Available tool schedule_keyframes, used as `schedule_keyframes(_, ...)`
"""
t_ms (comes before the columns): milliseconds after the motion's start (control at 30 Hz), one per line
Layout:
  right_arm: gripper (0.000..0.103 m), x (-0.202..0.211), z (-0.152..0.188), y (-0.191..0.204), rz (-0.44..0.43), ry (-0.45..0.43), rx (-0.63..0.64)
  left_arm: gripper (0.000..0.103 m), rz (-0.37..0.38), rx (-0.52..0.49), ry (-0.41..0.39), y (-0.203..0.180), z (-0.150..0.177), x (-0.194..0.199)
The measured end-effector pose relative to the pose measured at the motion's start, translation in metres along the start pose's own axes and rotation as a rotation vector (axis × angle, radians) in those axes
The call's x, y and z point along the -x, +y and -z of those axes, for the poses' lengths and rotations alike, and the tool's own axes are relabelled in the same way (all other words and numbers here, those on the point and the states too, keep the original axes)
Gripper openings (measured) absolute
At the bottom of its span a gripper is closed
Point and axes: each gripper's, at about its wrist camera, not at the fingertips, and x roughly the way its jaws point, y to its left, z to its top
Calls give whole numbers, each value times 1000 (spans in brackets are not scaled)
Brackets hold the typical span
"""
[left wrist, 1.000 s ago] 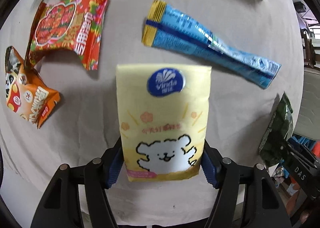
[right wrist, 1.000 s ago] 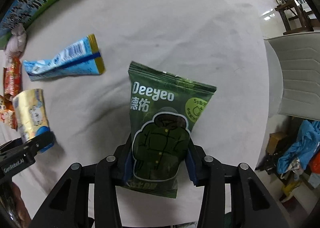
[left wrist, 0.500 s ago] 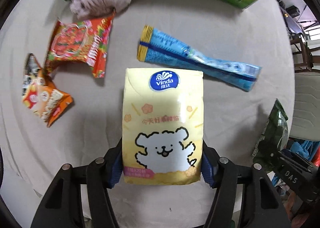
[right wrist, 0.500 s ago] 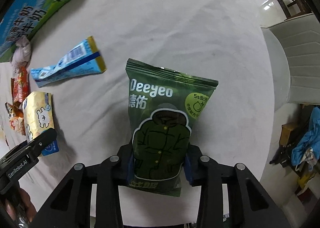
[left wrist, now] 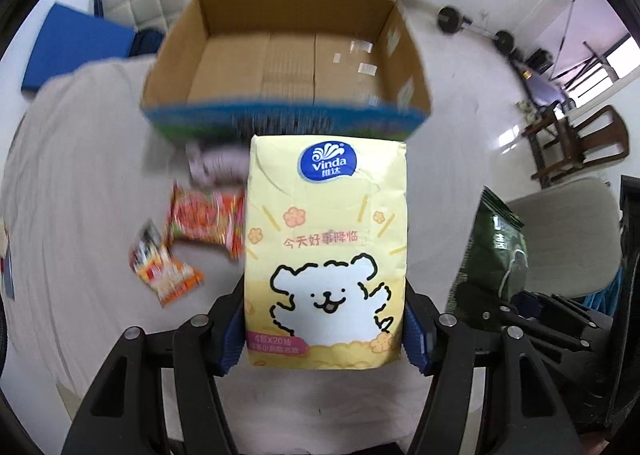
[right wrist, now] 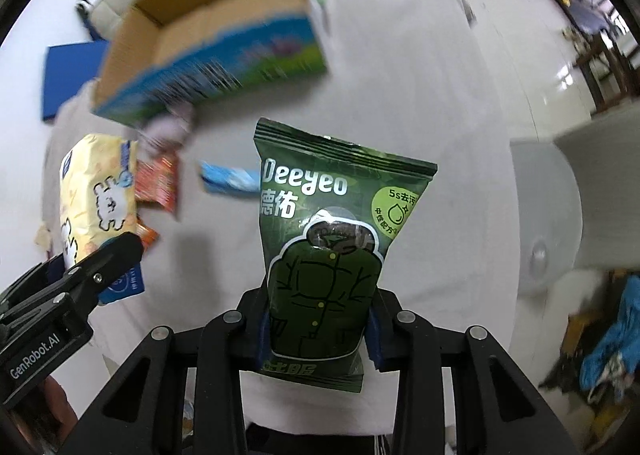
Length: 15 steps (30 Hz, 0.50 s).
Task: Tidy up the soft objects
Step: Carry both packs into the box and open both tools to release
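My left gripper [left wrist: 324, 331] is shut on a yellow Vinda tissue pack [left wrist: 326, 247] and holds it upright above the white table. My right gripper [right wrist: 320, 329] is shut on a green Deeyeo wipes pack [right wrist: 328, 239], also lifted. An open cardboard box [left wrist: 288, 55] stands at the far side of the table, its inside bare; it also shows in the right wrist view [right wrist: 208, 39]. The tissue pack [right wrist: 96, 195] and the left gripper appear at the left of the right wrist view. The green pack [left wrist: 496, 255] appears at the right of the left wrist view.
On the table lie a red snack bag [left wrist: 204, 219], an orange snack bag [left wrist: 164, 271], a pale cloth bundle [left wrist: 216, 167] near the box and a blue packet [right wrist: 230, 179]. A white chair [left wrist: 568, 239] stands at the right. Gym gear and chairs stand on the floor beyond.
Both grippers have risen and tilted up with their packs. The views now look across the table to the open box instead of down at the tabletop.
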Motion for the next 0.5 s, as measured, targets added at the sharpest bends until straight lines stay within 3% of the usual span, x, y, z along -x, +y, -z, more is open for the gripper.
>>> schedule_keyframes(233,38,50,-70,48,-1,-122,61,61,59,-9,-50,25,-82,4)
schedule_keyframes(500,38,11,-176,98,44,-179,116,61,97,14,2,66,-189,-58)
